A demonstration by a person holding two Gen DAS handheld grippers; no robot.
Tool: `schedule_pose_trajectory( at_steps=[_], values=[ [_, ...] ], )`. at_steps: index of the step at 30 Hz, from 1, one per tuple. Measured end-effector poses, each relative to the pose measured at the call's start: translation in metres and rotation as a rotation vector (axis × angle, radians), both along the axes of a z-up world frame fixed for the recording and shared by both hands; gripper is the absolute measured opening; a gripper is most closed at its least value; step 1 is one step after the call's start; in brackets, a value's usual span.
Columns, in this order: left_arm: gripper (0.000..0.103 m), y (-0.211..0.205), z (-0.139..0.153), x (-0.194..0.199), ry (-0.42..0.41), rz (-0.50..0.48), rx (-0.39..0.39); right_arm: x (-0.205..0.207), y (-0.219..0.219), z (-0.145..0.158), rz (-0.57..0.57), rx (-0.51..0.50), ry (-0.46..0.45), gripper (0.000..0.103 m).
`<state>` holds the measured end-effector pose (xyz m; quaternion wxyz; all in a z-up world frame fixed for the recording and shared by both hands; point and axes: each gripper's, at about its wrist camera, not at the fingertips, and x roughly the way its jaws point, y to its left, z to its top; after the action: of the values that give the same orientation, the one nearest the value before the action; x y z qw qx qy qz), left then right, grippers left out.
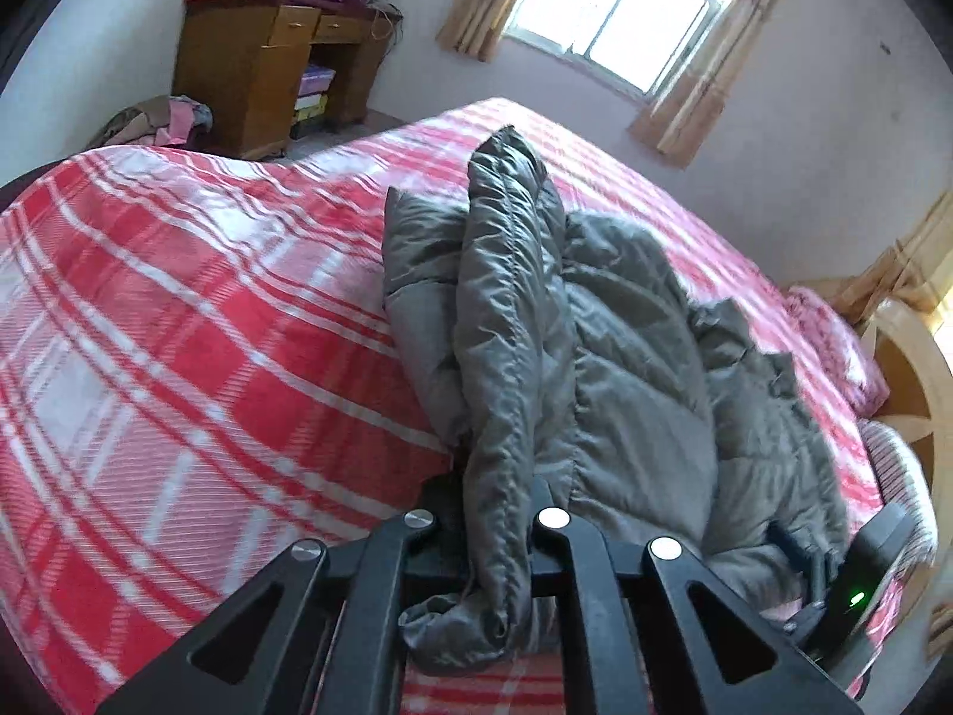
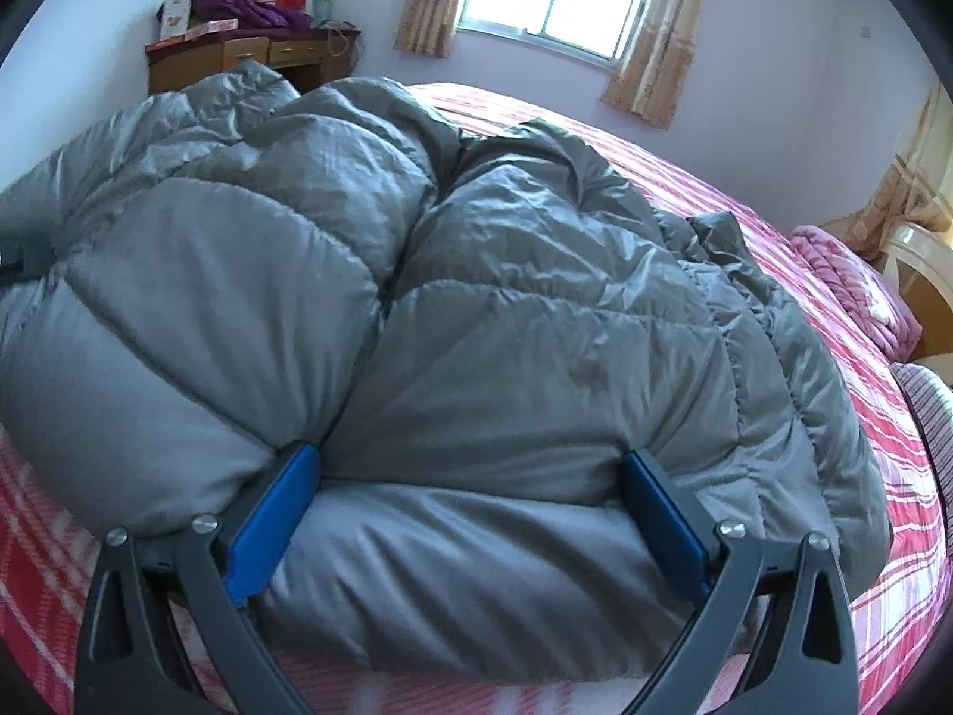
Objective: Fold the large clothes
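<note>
A grey padded jacket (image 1: 625, 328) lies crumpled on a bed with a red and white checked cover (image 1: 178, 328). My left gripper (image 1: 491, 494) is shut on a long raised fold of the jacket (image 1: 506, 298), which hangs down between the black fingers. In the right wrist view the jacket (image 2: 476, 298) fills most of the frame. My right gripper (image 2: 470, 476) stands wide open at the near hem, and the puffy hem bulges between its blue pads (image 2: 280, 506). The right gripper's body (image 1: 857, 572), with a green light on it, shows at the jacket's right edge in the left wrist view.
A wooden desk (image 1: 262, 65) piled with boxes and purple cloth stands against the far wall, left of a curtained window (image 1: 619, 12). A pink folded quilt (image 2: 857, 292), a striped pillow (image 2: 929, 411) and a wooden headboard (image 1: 917, 381) are at the right end of the bed.
</note>
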<state>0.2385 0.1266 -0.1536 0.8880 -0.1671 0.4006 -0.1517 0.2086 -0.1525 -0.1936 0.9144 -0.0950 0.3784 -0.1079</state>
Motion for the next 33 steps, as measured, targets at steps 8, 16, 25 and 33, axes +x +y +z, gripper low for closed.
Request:
schedule_pose_trajectory(
  at_steps=[8, 16, 25, 33],
  values=[
    [0.004, 0.021, 0.032, -0.016, -0.038, 0.041, 0.031, -0.005, 0.03, 0.004, 0.102, 0.055, 0.003, 0.103],
    [0.004, -0.059, 0.112, -0.053, -0.257, -0.068, 0.22, -0.06, -0.064, 0.06, 0.047, 0.218, -0.165, 0.103],
    [0.004, -0.212, 0.153, -0.094, -0.462, -0.283, 0.412, -0.096, -0.204, 0.053, -0.296, 0.286, -0.219, 0.103],
    [0.004, -0.343, 0.097, -0.11, -0.529, -0.47, 0.598, -0.128, -0.266, 0.034, -0.437, 0.324, -0.212, 0.103]
  ],
)
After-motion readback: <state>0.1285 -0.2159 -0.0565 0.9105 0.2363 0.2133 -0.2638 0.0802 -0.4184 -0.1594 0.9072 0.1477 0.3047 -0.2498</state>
